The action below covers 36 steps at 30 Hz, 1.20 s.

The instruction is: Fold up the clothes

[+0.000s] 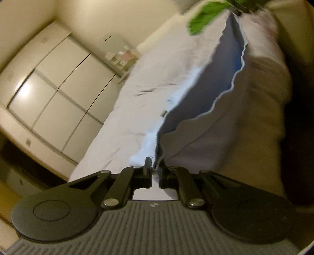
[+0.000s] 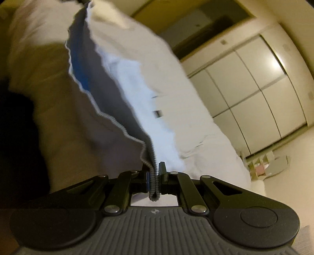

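Left tongs closed on grey wavy-edged fabric garment, right tongs clamping its bunched ribbed hem, garment stretched above white bed, green cloth only in left view

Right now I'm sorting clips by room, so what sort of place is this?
Probably a bedroom: a bed with pale bedding fills the middle, white wardrobe doors line the wall, and both grippers hold up a grey garment.
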Motion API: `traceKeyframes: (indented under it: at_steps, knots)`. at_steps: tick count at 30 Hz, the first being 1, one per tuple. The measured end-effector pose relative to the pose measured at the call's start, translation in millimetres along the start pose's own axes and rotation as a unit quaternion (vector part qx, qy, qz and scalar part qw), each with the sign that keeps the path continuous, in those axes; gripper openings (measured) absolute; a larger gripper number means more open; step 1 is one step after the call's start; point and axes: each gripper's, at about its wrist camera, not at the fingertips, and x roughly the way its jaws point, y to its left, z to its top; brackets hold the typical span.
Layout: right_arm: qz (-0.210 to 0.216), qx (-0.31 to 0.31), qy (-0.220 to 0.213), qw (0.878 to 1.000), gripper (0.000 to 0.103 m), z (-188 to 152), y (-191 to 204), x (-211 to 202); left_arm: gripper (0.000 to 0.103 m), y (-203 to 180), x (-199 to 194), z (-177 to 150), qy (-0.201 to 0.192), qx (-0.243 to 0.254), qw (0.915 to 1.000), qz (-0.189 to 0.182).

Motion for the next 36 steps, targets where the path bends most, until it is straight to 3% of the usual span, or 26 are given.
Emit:
traceKeyframes:
  at_steps: [3, 5, 7, 8, 10, 12, 14, 16, 17, 20, 25, 29, 31, 34, 35, 36]
  knots:
    - [0.005, 0.041, 0.003, 0.999, 0.006, 5, -48, 53, 0.007, 40, 63, 14, 0.027, -0.074, 0.9969, -0.004]
    - [0.017, 0.081, 0.021, 0.996, 0.01, 2, -74, 104, 0.013, 66, 114, 18, 0.063, -0.147, 0.9871, -0.01]
    - [0.018, 0.13, 0.054, 0.99, 0.043, -6, -94, 152, 0.015, 88, 160, 10, 0.114, -0.224, 0.9679, 0.001]
    - [0.016, 0.156, 0.069, 0.985, 0.047, -10, -103, 173, 0.015, 98, 177, 3, 0.132, -0.261, 0.9564, 0.002]
    - [0.024, 0.227, 0.084, 0.97, 0.047, -27, -120, 195, 0.015, 115, 194, -17, 0.151, -0.339, 0.9281, -0.03]
    - [0.054, 0.309, 0.082, 0.946, 0.047, -46, -136, 205, 0.017, 122, 200, -35, 0.157, -0.398, 0.9015, -0.067]
    - [0.114, 0.398, 0.067, 0.908, 0.047, -69, -150, 207, 0.022, 122, 201, -51, 0.16, -0.443, 0.8765, -0.099]
    - [0.161, 0.457, 0.059, 0.873, 0.048, -88, -154, 206, 0.025, 121, 206, -56, 0.158, -0.47, 0.8592, -0.124]
    - [0.177, 0.478, 0.052, 0.859, 0.048, -95, -153, 204, 0.03, 121, 207, -55, 0.157, -0.477, 0.8548, -0.13]
    - [0.212, 0.517, 0.033, 0.829, 0.048, -102, -154, 205, 0.035, 113, 213, -59, 0.158, -0.475, 0.8562, -0.129]
    - [0.222, 0.52, 0.056, 0.823, 0.047, -93, -147, 241, 0.035, 105, 225, -65, 0.163, -0.485, 0.847, -0.143]
    - [0.232, 0.527, 0.069, 0.814, 0.042, -100, -135, 248, 0.035, 95, 235, -66, 0.171, -0.478, 0.8476, -0.156]
    - [0.233, 0.531, 0.06, 0.812, 0.029, -102, -134, 242, 0.035, 93, 237, -65, 0.167, -0.472, 0.851, -0.158]
    - [0.239, 0.539, 0.047, 0.806, 0.029, -102, -137, 236, 0.034, 92, 239, -63, 0.158, -0.473, 0.8517, -0.162]
    - [0.239, 0.541, 0.049, 0.805, 0.03, -101, -137, 235, 0.029, 91, 240, -61, 0.158, -0.471, 0.8527, -0.161]
    - [0.242, 0.544, 0.055, 0.801, 0.03, -102, -136, 237, 0.018, 90, 240, -59, 0.157, -0.468, 0.8558, -0.155]
